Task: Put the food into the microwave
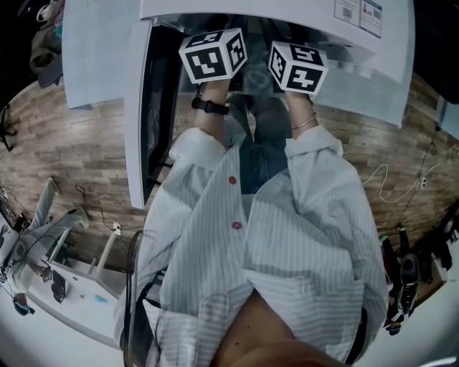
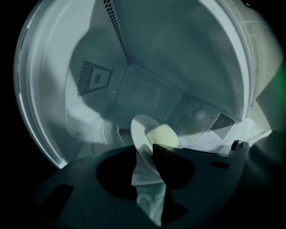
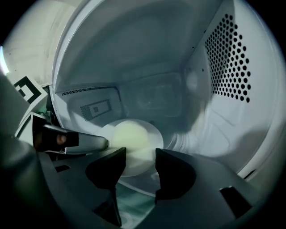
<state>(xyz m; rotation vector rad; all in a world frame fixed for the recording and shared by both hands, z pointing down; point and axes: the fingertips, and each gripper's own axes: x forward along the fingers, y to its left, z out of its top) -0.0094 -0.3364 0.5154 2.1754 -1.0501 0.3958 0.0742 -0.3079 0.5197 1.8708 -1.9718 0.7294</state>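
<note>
White microwave [image 1: 258, 8], label stickers [image 1: 361, 13] illegible

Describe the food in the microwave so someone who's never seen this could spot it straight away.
Look into the open white microwave, whose side wall is dotted with vent holes. Low in its cavity is a round white plate, and on that lies the food: a smooth, pale yellow dome, the only tinted thing among white surfaces.
</note>
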